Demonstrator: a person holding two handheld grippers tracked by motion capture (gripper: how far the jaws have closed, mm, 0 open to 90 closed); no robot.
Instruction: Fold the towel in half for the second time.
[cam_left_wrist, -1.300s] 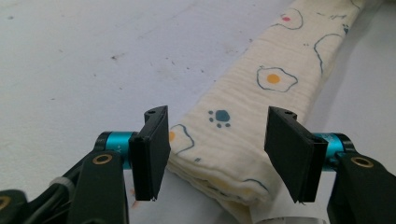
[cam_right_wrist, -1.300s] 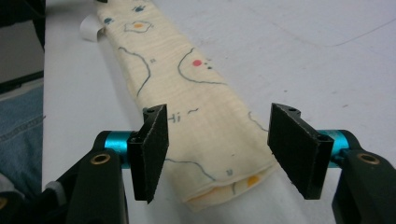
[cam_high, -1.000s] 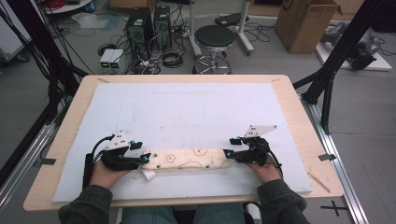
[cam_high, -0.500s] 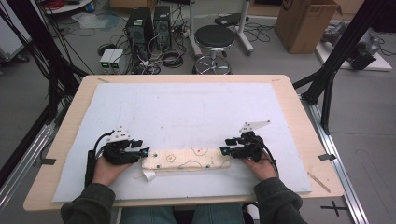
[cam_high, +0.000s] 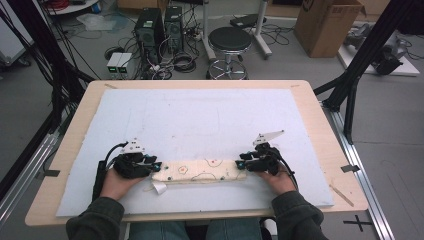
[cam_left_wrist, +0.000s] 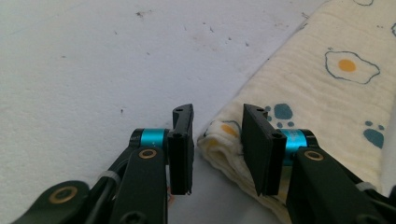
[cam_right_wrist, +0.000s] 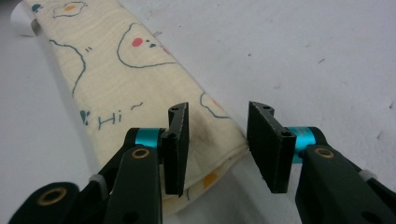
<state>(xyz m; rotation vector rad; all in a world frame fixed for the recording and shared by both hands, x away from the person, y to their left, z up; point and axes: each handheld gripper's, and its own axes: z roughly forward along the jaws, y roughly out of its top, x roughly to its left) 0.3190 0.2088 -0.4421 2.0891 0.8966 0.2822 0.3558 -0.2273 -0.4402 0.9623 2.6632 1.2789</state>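
Here one folded cloth (cam_high: 200, 171) lies between two grippers, left (cam_left_wrist: 217, 140) and right (cam_right_wrist: 217, 140), jaws parted, gripping nothing

Folded cream cloth (cam_high: 200, 171) — egg print, flat

Two black hand-held grippers, left gripper (cam_left_wrist: 217, 149) and right gripper (cam_right_wrist: 217, 147). Flat black rectangular pads, small screw holes near the tips. Turquoise collars just behind each pad; brass-coloured rivets in the black linkages farther back. Grey three-cornered plates on top, black cables trailing. Dark olive sleeves (cam_high: 95, 222).
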